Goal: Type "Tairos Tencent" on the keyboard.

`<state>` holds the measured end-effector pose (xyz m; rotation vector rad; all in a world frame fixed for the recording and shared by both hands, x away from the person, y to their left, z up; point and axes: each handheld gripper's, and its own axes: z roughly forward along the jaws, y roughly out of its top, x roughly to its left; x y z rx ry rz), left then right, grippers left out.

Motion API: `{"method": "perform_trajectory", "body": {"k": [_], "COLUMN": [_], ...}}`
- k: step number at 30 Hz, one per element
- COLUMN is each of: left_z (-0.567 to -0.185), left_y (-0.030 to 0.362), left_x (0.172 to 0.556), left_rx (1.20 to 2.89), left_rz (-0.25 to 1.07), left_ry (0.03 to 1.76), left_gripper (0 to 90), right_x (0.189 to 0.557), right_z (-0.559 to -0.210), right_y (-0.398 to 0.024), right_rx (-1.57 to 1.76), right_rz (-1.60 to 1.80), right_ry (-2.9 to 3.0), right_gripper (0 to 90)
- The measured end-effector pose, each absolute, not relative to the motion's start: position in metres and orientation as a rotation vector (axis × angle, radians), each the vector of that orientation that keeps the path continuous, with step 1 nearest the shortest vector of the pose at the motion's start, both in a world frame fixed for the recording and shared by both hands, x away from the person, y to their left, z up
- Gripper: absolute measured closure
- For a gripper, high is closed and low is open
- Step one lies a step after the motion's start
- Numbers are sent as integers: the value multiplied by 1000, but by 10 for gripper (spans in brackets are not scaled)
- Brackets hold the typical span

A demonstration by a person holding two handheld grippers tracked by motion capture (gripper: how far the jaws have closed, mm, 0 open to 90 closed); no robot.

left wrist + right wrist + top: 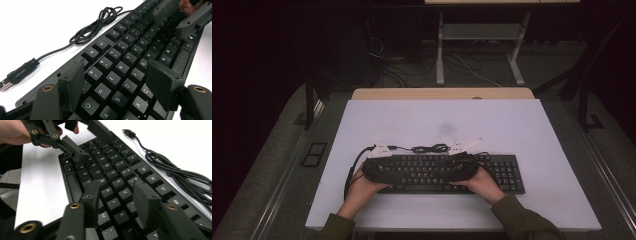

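keyboard (447,172) lay near the desk's (522,130) front edge | left hand-held gripper (117,82) released above the Q-side keys | right hand-held gripper (116,195) released mid-keys | cable (430,148) coiled behind; bare desk beyond

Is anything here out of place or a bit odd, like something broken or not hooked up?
Only one thing stands out: the keyboard isn't plugged in. Its cable lies in a loose bundle on the white table behind it, and the USB plug rests free on the surface. The keys look whole and nothing is spilled.
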<state>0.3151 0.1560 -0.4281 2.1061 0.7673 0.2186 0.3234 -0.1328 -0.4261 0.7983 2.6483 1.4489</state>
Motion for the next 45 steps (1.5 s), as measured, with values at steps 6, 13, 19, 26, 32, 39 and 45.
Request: {"method": "perform_trajectory", "body": {"k": [6, 13, 19, 26, 32, 39, 45], "left_z": [-426, -424, -422, -421, -423, -428, -431], "left_y": [156, 155, 155, 153, 149, 143, 142], "left_x": [313, 311, 310, 308, 307, 306, 306], "left_rx": [2104, 2125, 2132, 2154, 2177, 2199, 2209], "left_rz": [200, 165, 125, 91, 72, 51, 45], "left_ry": [762, 732, 694, 647, 620, 612, 612], "left_gripper": [426, 624, 788, 891, 891, 890, 891], "right_x": [326, 330, 332, 335, 336, 336, 336], "right_z": [-426, -428, -431, -434, -436, -436, -436], "right_y": [-139, -146, -149, -154, -155, -155, -156], "right_rx": [831, 862, 882, 909, 926, 936, 941], "right_rz": [1450, 1460, 1444, 1428, 1412, 1408, 1410], "right_ry": [2612, 2587, 2572, 2545, 2526, 2522, 2513], "right_gripper": [434, 356, 333, 291, 269, 262, 254]}}
